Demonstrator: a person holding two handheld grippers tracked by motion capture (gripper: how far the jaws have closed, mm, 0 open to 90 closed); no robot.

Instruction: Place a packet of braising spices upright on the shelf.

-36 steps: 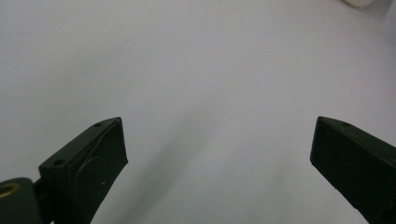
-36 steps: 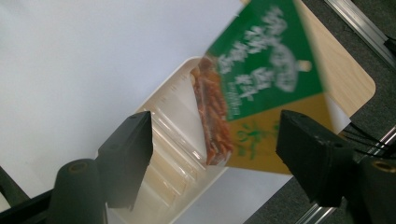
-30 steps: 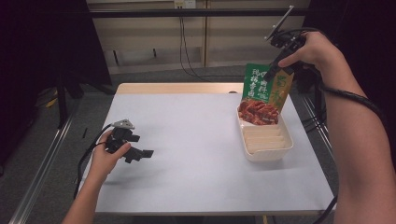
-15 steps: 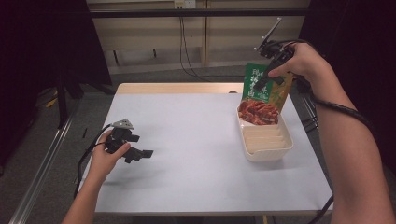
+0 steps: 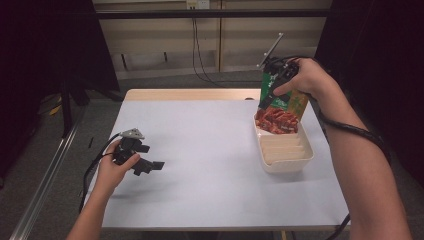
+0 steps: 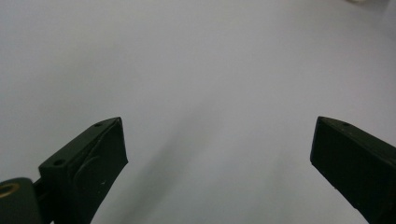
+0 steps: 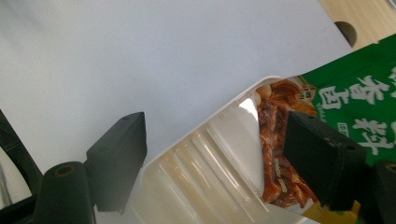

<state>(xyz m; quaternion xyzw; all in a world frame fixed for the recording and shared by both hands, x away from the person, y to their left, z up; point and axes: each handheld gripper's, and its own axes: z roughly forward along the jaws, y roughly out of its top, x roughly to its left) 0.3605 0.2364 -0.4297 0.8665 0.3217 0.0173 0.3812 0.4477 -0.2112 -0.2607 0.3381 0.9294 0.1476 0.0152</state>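
My right tongs (image 5: 268, 95) are up over the far end of the white tray (image 5: 285, 150), jaws spread wide in the right gripper view, nothing between them. One jaw hangs in front of the green seasoning packet (image 5: 280, 102), the other is over the bare desk (image 5: 210, 165) beside the tray rim. Can't tell if any jaw touches the packet. The packet stands tilted at the tray's far end, its printed red food picture toward me; in the right gripper view (image 7: 355, 107) its green face with white characters sits just past the jaw. Near half of the tray shows empty ridged slots. Compared with a second ago, my right hand (image 5: 305, 75) has swung leftward and lower, and the packet now leans more over the tray. My left tongs (image 5: 145, 165) are low over the desk's left side, jaws spread apart, empty, plain white surface between them in the left gripper view (image 6: 219, 158). Left hand (image 5: 117, 167) unchanged from before.
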